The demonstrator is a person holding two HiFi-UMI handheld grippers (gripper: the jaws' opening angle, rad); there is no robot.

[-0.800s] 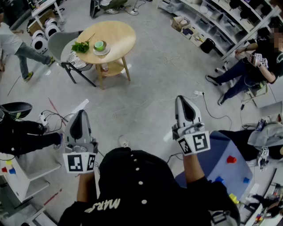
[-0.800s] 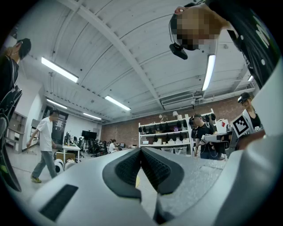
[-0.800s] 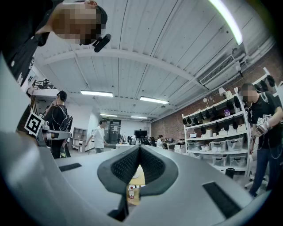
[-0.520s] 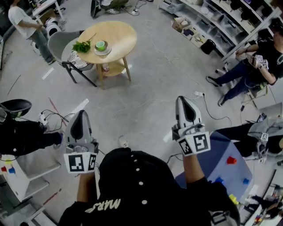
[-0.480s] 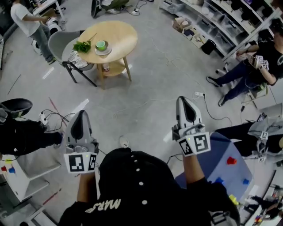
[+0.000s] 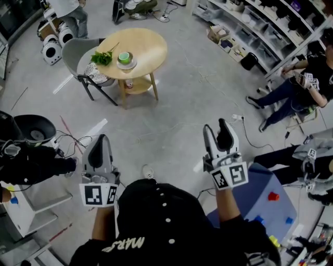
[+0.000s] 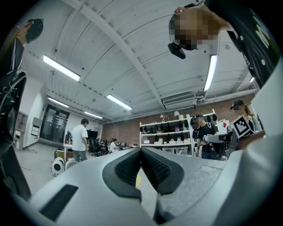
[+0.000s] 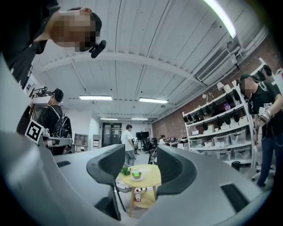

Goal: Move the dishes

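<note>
Grey shells of both tools sit low in the head view, nearest to me. Left gripper [image 6: 99, 139]: jaws pressed together, nothing in them; its own view shows only a sliver of yellow behind the pads. Right gripper [image 6: 216, 127]: jaws wide apart and empty; its own view frames the round wooden table [image 6: 148, 49] squarely in the gap.

Change noted: under a second ago the right tool's nose read as one closed wedge from the head view; now two separate fingers show. I take that as the jaws set ready for a pick-up. Both tools also sit lower in that view than before, and the table has drifted slightly right, so my head has shifted. Bare concrete floor [image 6: 171, 109] lies between me and the table, which is well apart from both tools.

On the table, toward its chair side: green cup [image 6: 125, 56] standing on a pale saucer [image 6: 127, 64], a sprig of greens [image 6: 102, 56] just beside them. These are the dishes to move, untouched. Small bottle [image 6: 128, 82] on the table's lower shelf. Grey chair [image 6: 78, 52] pushed up to the table's left edge.

Beyond the table: a person [image 6: 73, 10] now stands past the chair, having walked there from the table's near left, clear of my line.

Judgement: approach stage only. Next I need to close on the table, then bring the open right jaws to the saucer rim. Risk: the cup may ride loose on the saucer.
</note>
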